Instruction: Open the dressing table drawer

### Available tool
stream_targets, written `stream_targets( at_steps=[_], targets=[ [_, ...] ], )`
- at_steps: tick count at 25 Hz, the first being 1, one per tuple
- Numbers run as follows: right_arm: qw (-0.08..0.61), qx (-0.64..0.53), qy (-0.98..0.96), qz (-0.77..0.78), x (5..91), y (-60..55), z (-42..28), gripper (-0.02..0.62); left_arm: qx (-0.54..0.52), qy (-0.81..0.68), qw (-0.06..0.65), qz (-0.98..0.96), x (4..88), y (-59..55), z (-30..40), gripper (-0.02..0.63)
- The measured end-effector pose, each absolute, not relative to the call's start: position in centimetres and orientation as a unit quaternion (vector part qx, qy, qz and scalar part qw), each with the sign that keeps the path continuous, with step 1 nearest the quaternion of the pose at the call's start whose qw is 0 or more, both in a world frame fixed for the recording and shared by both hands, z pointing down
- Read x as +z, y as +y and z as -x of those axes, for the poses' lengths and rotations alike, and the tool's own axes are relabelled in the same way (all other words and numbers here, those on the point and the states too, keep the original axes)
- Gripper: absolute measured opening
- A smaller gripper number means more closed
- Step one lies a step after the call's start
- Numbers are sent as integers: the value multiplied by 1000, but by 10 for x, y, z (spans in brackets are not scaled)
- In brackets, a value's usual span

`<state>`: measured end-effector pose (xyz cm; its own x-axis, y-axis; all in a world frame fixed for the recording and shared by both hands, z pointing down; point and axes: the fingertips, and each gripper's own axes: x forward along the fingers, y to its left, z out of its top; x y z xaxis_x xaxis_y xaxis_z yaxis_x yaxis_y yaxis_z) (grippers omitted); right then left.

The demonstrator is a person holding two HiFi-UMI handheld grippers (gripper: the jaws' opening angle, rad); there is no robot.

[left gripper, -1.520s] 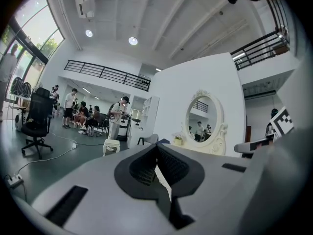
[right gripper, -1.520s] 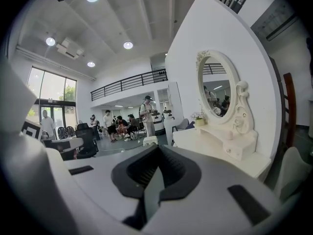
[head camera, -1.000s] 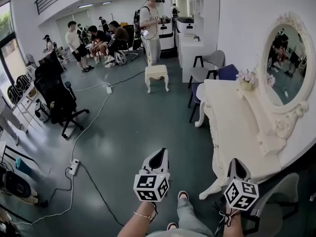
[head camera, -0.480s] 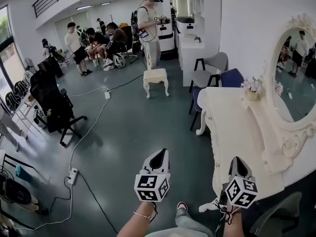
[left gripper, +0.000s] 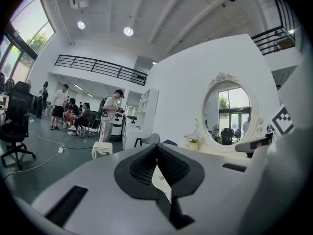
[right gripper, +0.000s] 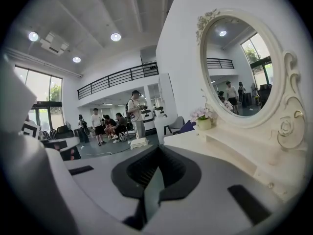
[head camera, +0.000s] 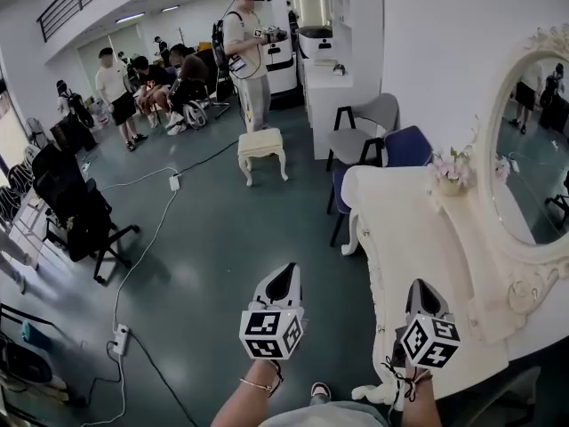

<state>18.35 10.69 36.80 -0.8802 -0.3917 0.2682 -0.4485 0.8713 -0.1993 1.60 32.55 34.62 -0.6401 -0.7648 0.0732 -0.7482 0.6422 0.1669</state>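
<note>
The cream dressing table [head camera: 413, 238] stands along the right wall, with an oval mirror [head camera: 538, 149] and a small flower pot [head camera: 451, 172] on it. Its front edge faces left in the head view, and I cannot make out the drawer front from above. My left gripper [head camera: 284, 278] is shut and empty over the floor, left of the table's near leg. My right gripper [head camera: 423, 290] is also shut and empty, above the table's near corner. In the right gripper view the tabletop [right gripper: 215, 141] and mirror [right gripper: 234, 72] lie ahead to the right of my right gripper [right gripper: 157, 148]. The left gripper [left gripper: 157, 146] looks level across the room.
A cream stool [head camera: 261, 145] stands on the floor ahead. A grey chair [head camera: 364, 127] and a blue chair [head camera: 404, 149] sit beyond the table's far end. A cable and power strip [head camera: 118, 338] lie at the left. A person [head camera: 244, 43] stands farther back, others sit.
Both grippers and the head have moved forward alongside the table, so the table and mirror sit closer and the stool is nearer. Both pairs of jaws stay shut.
</note>
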Motion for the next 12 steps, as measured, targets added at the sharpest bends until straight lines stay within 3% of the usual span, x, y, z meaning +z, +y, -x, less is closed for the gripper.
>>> stream_targets(
  at_steps=[12],
  targets=[
    [120,146,-949,-253,382,48,-152,8,-48,-883,83,-460,354,242,34,18]
  ],
)
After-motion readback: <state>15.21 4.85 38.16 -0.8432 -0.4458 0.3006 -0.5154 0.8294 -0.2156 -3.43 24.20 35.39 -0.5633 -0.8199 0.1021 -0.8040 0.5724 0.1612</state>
